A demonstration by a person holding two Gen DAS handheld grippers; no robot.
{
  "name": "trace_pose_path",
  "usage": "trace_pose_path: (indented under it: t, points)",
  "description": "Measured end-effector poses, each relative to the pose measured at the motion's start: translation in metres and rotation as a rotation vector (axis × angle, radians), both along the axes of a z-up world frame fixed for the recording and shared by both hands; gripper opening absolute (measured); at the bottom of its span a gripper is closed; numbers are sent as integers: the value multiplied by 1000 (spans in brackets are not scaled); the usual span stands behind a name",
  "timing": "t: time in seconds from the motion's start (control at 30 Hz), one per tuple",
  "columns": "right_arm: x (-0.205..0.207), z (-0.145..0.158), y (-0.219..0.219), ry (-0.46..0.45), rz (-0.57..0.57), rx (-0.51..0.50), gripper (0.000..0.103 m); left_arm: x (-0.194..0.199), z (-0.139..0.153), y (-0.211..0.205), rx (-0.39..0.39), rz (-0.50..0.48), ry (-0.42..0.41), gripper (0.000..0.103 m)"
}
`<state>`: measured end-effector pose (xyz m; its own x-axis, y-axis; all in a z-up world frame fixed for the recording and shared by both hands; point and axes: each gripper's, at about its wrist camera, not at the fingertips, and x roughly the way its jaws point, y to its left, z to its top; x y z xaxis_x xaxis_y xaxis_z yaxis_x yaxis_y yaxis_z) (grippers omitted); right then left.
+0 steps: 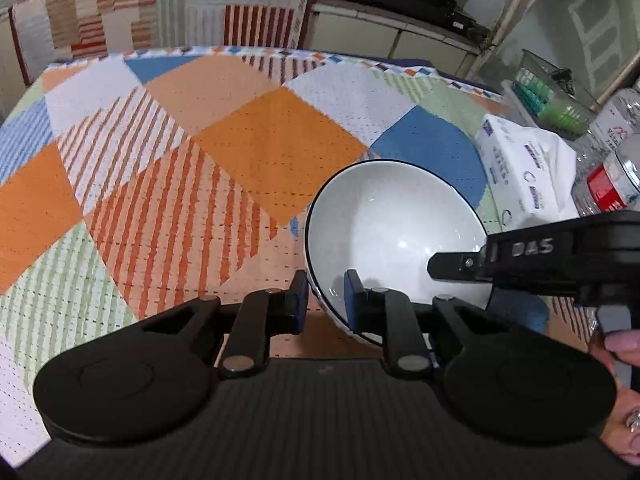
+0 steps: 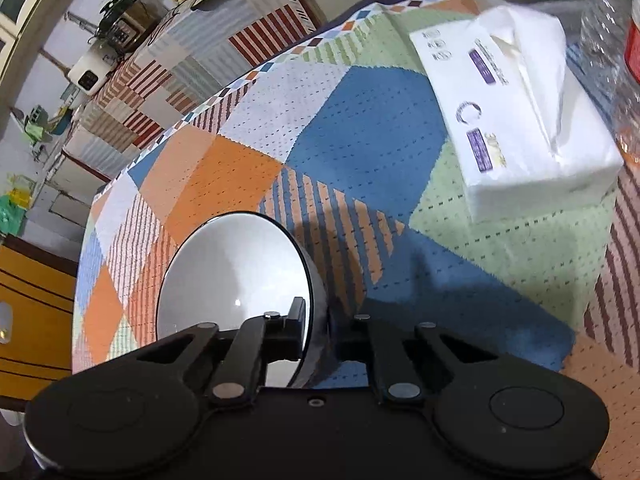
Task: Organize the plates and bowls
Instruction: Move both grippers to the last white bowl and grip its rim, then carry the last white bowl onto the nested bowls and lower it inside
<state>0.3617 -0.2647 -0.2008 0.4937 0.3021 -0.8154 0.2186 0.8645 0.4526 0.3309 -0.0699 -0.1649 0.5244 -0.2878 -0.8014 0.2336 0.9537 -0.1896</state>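
Note:
A white bowl with a thin dark rim is held tilted above the patchwork tablecloth. My left gripper is shut on its near rim, one blue pad inside and one outside. My right gripper comes in from the right and grips the bowl's right rim. In the right wrist view the same bowl stands on edge, and the right gripper is shut on its rim, the left finger inside the bowl; the right finger is hidden behind the bowl's wall.
A white tissue pack lies at the right of the table. Clear plastic bottles and a clear box with green items stand beyond it. A cloth-covered cabinet stands behind the table.

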Motion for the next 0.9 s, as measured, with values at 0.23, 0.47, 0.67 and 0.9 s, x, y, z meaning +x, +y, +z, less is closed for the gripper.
trace_pose_path:
  t: [0.23,0.47,0.67,0.9]
  points:
    - [-16,10,-5,-15,42,-25,12,-20,25,-2,7,-67,6,17]
    - [-46,22,-24,-39,-3,80,12,-39,50,-8,15,-116,32,17]
    - [-73,44,-27,-63,-4,99,12,-66,77,-9,21,-139,31,17]
    - [-114,71,-24,-87,67,104,15,-107,103,-14,94,-185,93,17]
